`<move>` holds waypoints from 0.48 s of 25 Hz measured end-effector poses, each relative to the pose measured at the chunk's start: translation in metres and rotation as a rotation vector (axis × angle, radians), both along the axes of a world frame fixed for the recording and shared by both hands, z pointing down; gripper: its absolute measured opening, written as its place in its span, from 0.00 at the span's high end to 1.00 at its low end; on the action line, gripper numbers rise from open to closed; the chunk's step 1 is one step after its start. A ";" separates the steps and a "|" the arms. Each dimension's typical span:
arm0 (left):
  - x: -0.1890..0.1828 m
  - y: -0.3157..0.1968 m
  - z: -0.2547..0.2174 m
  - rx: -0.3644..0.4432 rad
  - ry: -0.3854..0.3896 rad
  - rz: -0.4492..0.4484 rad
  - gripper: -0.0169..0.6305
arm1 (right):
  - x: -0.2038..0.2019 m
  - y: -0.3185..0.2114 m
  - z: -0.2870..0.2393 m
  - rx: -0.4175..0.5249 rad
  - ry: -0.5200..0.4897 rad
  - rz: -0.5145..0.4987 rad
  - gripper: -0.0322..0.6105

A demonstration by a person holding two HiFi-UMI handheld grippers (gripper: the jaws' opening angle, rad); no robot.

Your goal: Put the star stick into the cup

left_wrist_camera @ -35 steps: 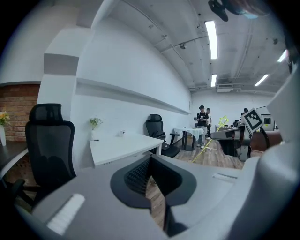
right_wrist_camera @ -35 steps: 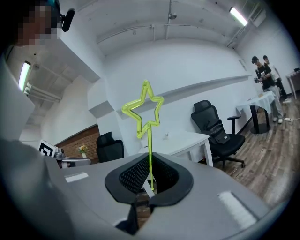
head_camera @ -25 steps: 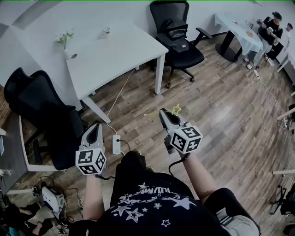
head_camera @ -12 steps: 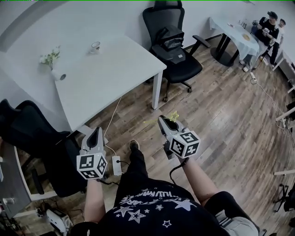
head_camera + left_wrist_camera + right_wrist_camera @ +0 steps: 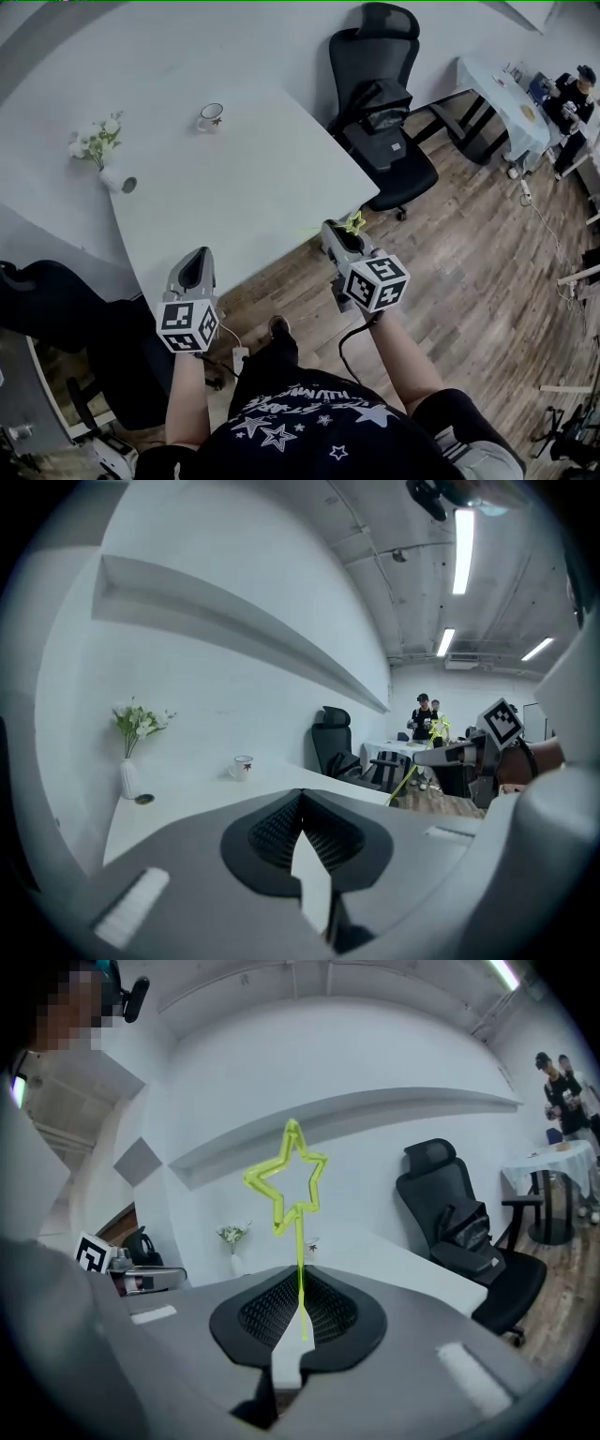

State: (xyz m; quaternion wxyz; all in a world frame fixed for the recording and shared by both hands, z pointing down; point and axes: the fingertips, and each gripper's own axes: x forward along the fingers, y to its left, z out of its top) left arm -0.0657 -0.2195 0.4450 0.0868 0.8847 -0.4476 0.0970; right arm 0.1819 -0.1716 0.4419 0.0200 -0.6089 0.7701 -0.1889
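Right gripper [image 5: 331,229]: ribbed black pads clamped on the thin stem of the star stick [image 5: 300,1252], nothing else between them. The stick is yellow-green, glossy and slender, topped by an open five-pointed star outline, and stands upright out of the jaws. In the head view it is over the near edge of the table [image 5: 253,202], not touching it.

Left gripper [image 5: 199,255]: jaws together, pads meeting at the tips, nothing held.

Cup [image 5: 211,116]: small, pale, rounded, with a handle. It stands upright near the far side of the table, well apart from the stick.

Table: smooth, matt white top. A slim white vase [image 5: 113,178] of white flowers stands at its left edge.

Surroundings: black mesh-backed office chair [image 5: 386,112] beyond the table, and a wood-plank floor [image 5: 469,253].
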 end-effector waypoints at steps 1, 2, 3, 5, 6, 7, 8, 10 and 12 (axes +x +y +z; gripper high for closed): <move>-0.002 -0.017 -0.003 0.002 -0.001 -0.006 0.97 | -0.003 -0.022 -0.005 0.010 0.005 -0.010 0.90; -0.004 -0.033 -0.005 0.004 -0.001 -0.012 0.97 | -0.007 -0.043 -0.010 0.020 0.010 -0.019 0.90; -0.006 -0.049 -0.008 0.008 -0.003 -0.018 0.97 | -0.010 -0.065 -0.014 0.030 0.012 -0.027 0.90; -0.011 -0.079 -0.013 0.017 -0.006 -0.034 0.97 | -0.017 -0.107 -0.022 0.052 0.010 -0.037 0.90; -0.014 -0.093 -0.015 0.020 -0.005 -0.043 0.97 | -0.020 -0.126 -0.026 0.064 0.008 -0.042 0.90; -0.017 -0.106 -0.016 0.022 -0.002 -0.052 0.97 | -0.024 -0.144 -0.029 0.076 0.009 -0.047 0.90; -0.021 -0.119 -0.018 0.024 0.001 -0.062 0.97 | -0.029 -0.162 -0.033 0.088 0.011 -0.055 0.90; -0.027 -0.140 -0.021 0.025 0.005 -0.078 0.97 | -0.040 -0.192 -0.038 0.108 0.023 -0.077 0.90; -0.031 -0.160 -0.021 0.024 0.008 -0.090 0.97 | -0.051 -0.220 -0.041 0.119 0.044 -0.101 0.90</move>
